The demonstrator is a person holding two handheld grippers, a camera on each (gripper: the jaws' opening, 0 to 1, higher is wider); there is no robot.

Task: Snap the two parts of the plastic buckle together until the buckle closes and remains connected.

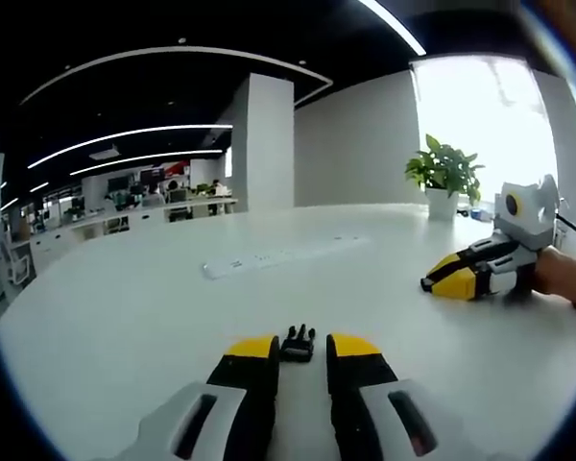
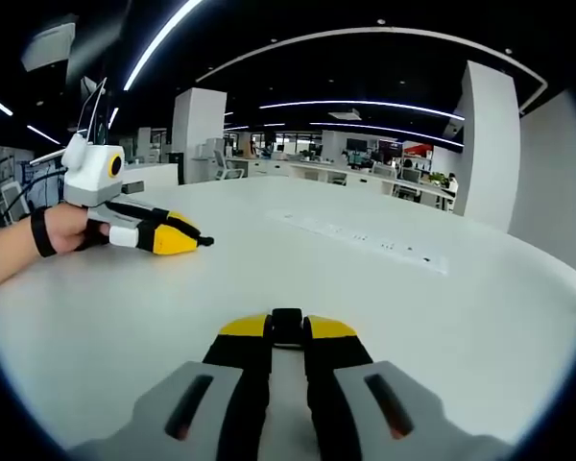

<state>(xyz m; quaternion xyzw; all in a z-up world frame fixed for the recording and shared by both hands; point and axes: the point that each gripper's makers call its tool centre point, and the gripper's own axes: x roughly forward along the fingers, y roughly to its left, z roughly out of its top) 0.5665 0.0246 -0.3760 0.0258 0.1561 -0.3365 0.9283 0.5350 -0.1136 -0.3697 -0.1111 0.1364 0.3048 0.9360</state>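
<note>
On the white desk (image 1: 125, 317), at 6 o'clock in the left gripper view, the left gripper (image 1: 301, 348) rests with its yellow-tipped black fingers (image 1: 254, 348) parted. A black pronged buckle part (image 1: 299, 343) lies on the desk in the gap just beyond the tips, touching neither finger as far as I can tell. At 3 o'clock in this view the right gripper (image 1: 430, 282) lies low on the desk, held by a person's hand (image 1: 557, 274); its fingertips look closed, though what sits between them is too small to make out from here. A white power strip (image 1: 283, 256) lies flat across the desk at 12 o'clock from the left gripper, well apart from it, and a potted plant (image 1: 444, 178) stands at the far edge toward 2 o'clock.

From the right gripper view, the right gripper (image 2: 287, 328) sits at 6 o'clock with its fingers (image 2: 245, 331) drawn close around a small black buckle piece (image 2: 287, 323), which pokes out between the yellow tips. The left gripper (image 2: 204, 241) shows at 10 o'clock, held by a hand (image 2: 62, 230) wearing a black wrist strap (image 2: 43, 232); a tiny dark speck at its tips could be the pronged part, but I cannot tell. The power strip (image 2: 365, 240) runs across the desk (image 2: 499, 327) toward 1 o'clock, well apart from both grippers. The two buckle halves are well apart, not joined.
</note>
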